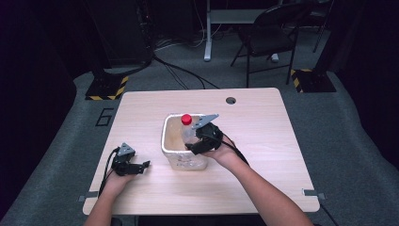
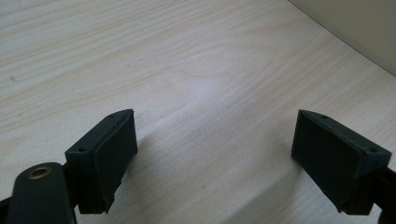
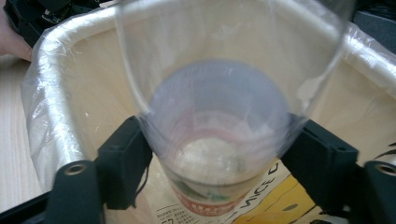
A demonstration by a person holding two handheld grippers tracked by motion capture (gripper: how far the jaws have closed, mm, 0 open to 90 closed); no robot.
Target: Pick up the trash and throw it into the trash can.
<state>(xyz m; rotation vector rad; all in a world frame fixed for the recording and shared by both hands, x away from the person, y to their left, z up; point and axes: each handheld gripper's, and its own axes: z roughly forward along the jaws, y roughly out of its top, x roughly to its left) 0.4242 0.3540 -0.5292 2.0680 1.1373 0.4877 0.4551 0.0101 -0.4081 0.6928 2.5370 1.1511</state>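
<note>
A cream bin [image 1: 165,141] lined with a clear plastic bag stands mid-table. A clear plastic bottle [image 1: 187,132] with a red cap [image 1: 187,119] stands upright in it, the cap above the rim. My right gripper [image 1: 195,144] reaches over the bin's right side at the bottle. In the right gripper view the bottle [image 3: 219,93] looks blurred between the sharp, widely spread jaws of that gripper [image 3: 215,163], which point down into the bin [image 3: 51,65]. My left gripper [image 1: 142,165] rests low on the table left of the bin. Its jaws [image 2: 215,158] are open with nothing between them.
The wooden table [image 1: 263,136] has a cable hole [image 1: 230,100] near its far edge. Printed packaging [image 3: 243,205] lies at the bin's bottom. A black chair [image 1: 270,40] and desk legs stand on the grey floor beyond the table.
</note>
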